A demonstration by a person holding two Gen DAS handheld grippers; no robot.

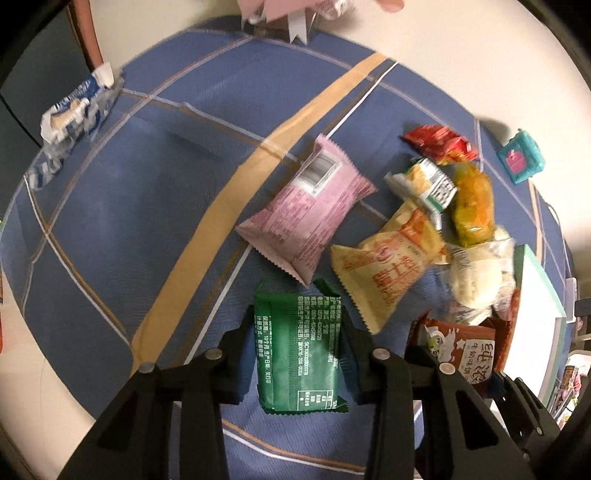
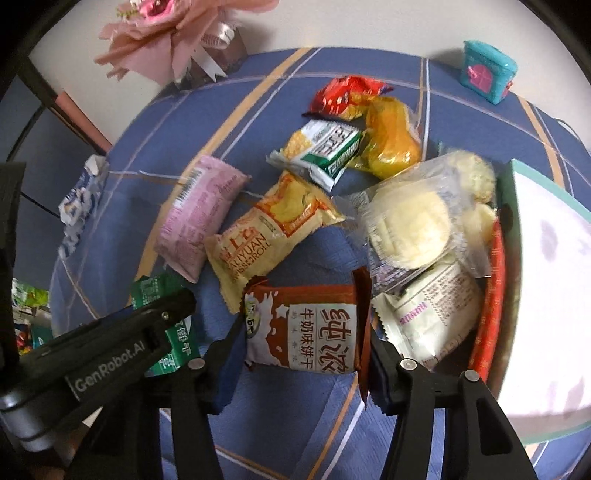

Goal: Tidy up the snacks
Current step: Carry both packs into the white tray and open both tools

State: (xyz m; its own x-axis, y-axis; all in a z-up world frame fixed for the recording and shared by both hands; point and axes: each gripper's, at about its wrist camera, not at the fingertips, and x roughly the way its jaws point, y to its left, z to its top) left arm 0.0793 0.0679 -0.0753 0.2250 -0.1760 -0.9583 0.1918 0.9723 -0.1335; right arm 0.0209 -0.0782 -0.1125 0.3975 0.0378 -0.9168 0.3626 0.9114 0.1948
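My left gripper is shut on a green snack packet, its fingers pressing both long sides; the packet also shows in the right wrist view. My right gripper is shut on a brown milk-biscuit packet, also seen in the left wrist view. On the blue plaid cloth lie a pink packet, a yellow Swiss-roll packet, a green-white packet, an orange packet, a red packet and clear-wrapped pale pastries.
A white box with a teal rim stands at the right, with snacks against it. A small teal toy case sits at the far right. A blue-white wrapper lies at the left edge. A pink paper bouquet stands at the back.
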